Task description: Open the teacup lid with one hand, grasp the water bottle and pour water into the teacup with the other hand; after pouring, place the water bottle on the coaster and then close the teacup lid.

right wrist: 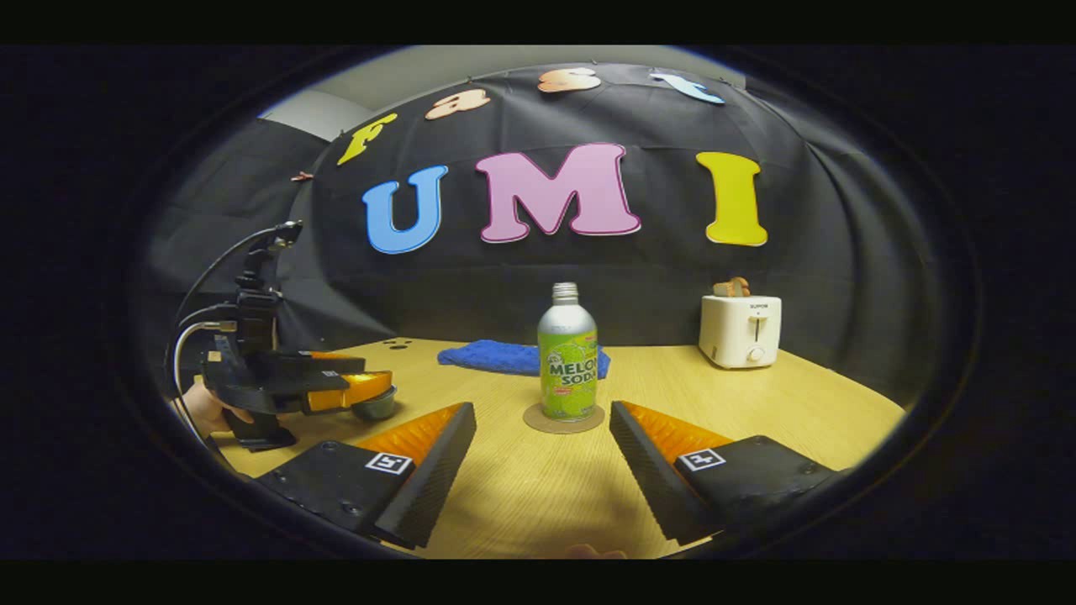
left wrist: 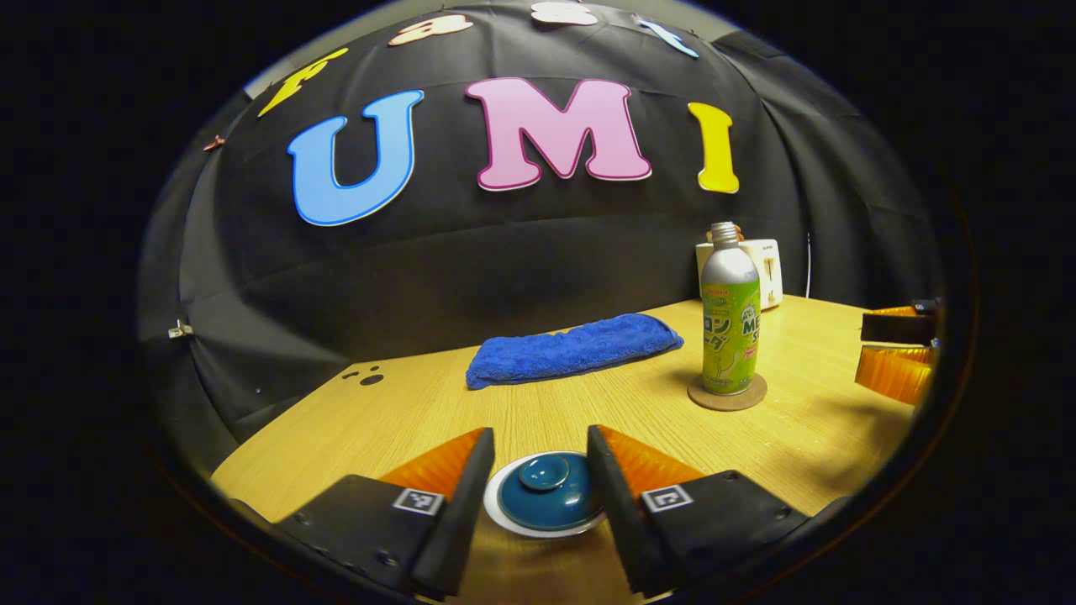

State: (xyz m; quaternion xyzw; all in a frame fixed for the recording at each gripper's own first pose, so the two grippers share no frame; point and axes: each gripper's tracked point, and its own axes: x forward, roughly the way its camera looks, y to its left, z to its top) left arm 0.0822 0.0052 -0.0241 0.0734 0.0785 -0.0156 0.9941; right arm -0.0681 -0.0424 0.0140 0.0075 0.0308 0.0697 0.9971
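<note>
I am holding my left fingers [left wrist: 542,496] open around the glazed lid [left wrist: 545,494]; slick, breakable, so its knob seems safest. My right fingers [right wrist: 542,458] are open facing the bottle [right wrist: 567,363].

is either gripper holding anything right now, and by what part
Nothing is held. The left gripper is open around the lid, fingers apart from it. The right gripper is open, short of the bottle.

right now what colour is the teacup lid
Dark teal blue, glossy, with a round knob; the teacup lid shows best in the left gripper view.
</note>
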